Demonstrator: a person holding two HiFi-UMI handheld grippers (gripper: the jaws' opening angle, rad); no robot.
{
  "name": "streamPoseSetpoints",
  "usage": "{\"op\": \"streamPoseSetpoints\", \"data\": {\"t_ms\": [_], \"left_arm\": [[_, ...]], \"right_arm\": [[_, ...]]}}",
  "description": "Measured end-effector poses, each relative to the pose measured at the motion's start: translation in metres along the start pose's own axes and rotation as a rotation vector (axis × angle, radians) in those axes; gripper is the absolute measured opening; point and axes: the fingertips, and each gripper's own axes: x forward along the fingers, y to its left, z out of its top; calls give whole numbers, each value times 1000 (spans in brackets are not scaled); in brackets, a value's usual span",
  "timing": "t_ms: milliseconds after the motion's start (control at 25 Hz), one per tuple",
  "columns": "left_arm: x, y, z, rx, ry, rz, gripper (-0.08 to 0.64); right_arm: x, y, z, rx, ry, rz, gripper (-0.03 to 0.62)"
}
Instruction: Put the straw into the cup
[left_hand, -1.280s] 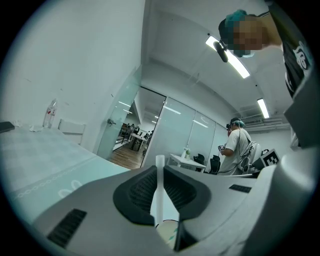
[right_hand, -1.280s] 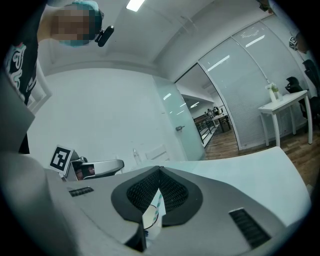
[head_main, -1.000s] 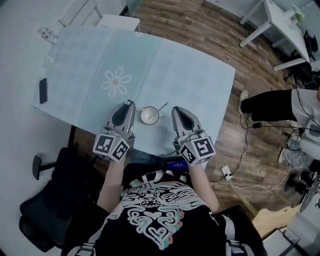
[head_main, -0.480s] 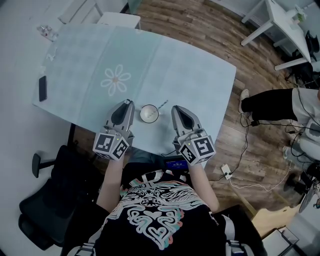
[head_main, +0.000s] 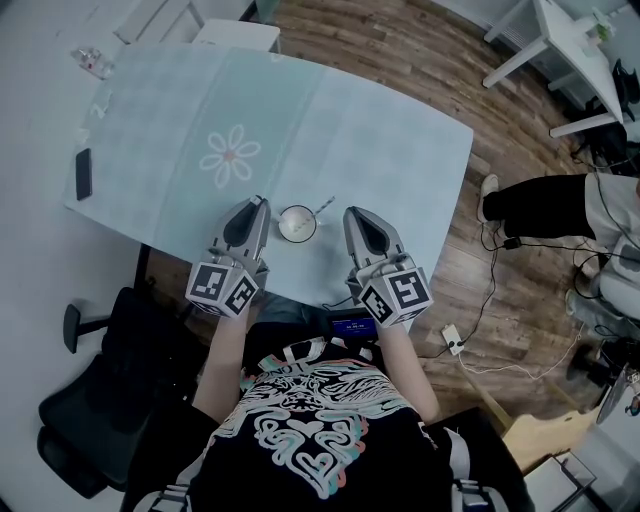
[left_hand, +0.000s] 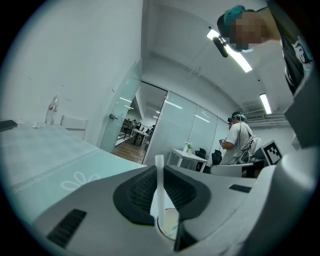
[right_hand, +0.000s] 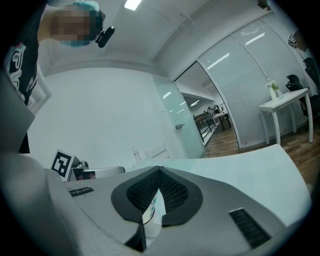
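Observation:
A small white cup (head_main: 297, 225) stands near the front edge of the pale teal table (head_main: 400, 150). A thin white straw (head_main: 324, 211) rises from the cup's right side and leans to the far right. My left gripper (head_main: 259, 204) rests just left of the cup and my right gripper (head_main: 353, 214) just right of it, both shut and empty. In the left gripper view the straw (left_hand: 159, 172) and the cup (left_hand: 169, 226) show past the left gripper (left_hand: 159, 169). In the right gripper view the dotted cup (right_hand: 151, 212) shows below the right gripper (right_hand: 160, 169).
A black phone (head_main: 84, 178) lies at the table's left edge and a clear bottle (head_main: 92, 65) stands at its far left corner. A black office chair (head_main: 95, 400) is at my left. A person's legs (head_main: 535, 208), floor cables and a white side table (head_main: 555, 45) are to the right.

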Motion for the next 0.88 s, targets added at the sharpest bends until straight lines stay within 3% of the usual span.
{"op": "streamPoseSetpoints", "data": {"t_ms": [880], "left_arm": [[2, 3, -19, -42, -12, -11, 54]], "right_arm": [[0, -6, -10, -14, 46, 0, 15]]}}
